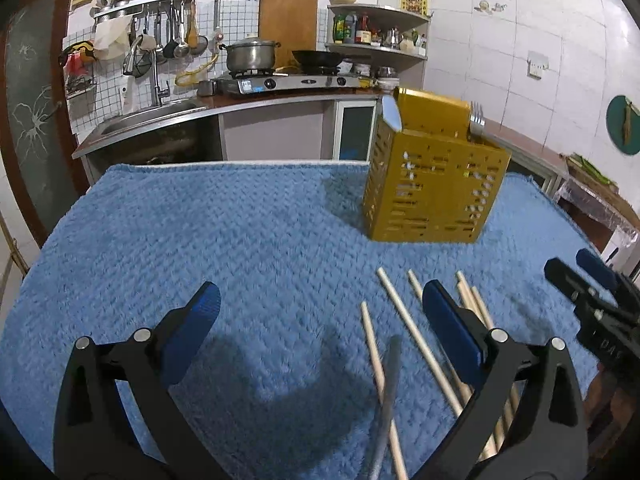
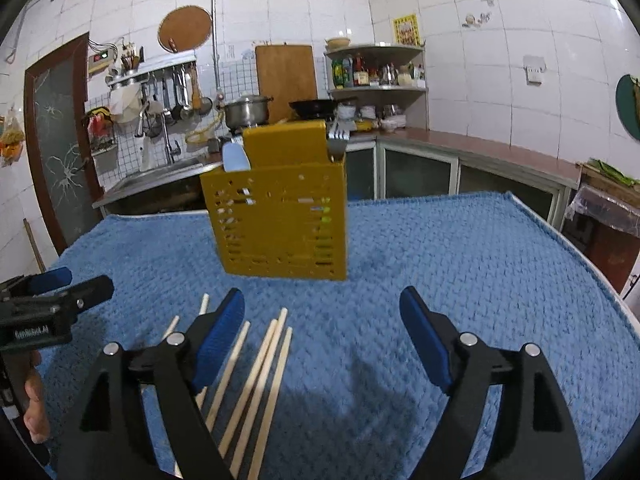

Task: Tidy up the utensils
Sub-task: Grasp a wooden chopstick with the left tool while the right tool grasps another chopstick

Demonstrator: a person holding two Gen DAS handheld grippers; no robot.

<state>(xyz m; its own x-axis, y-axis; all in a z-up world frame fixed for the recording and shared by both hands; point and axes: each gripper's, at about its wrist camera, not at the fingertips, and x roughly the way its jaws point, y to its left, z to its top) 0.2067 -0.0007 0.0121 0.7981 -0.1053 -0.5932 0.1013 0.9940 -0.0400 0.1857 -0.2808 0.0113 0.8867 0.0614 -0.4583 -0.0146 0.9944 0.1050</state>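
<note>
while the bench (image 2: 500,264) lies under a blue knitted cloth (image 1: 200,232) that covers nearly all of it, only a pale rim shows along its right side and far edge, where the cloth ends just short of the drop. a wide bare stretch of cloth lies open on the left and again to the right of the holder. toward the far side stands the yellow slotted utensil holder (image 2: 280,224), upright, with a spoon bowl (image 1: 391,114) rising at its left corner and fork tines (image 1: 477,120) at its right; what else sits inside shows only as glints through the slots. near the front lie the wooden chopsticks (image 2: 260,364), loose and roughly parallel, running away from the viewer; their near ends are cut off by the picture edge and partly hidden behind the tongs. a grey blurred rod (image 1: 386,400) crosses one chopstick, too smeared to name. the left tongs (image 1: 320,300) tilt down over the cloth, spread wide with nothing between the pads, the right pad over the chopsticks. the right tongs (image 2: 322,308), likewise tilted down and spread, are empty, the chopsticks beside the left pad. a hand (image 2: 34,412) grips the left tool's handle, mostly cut off.
</note>
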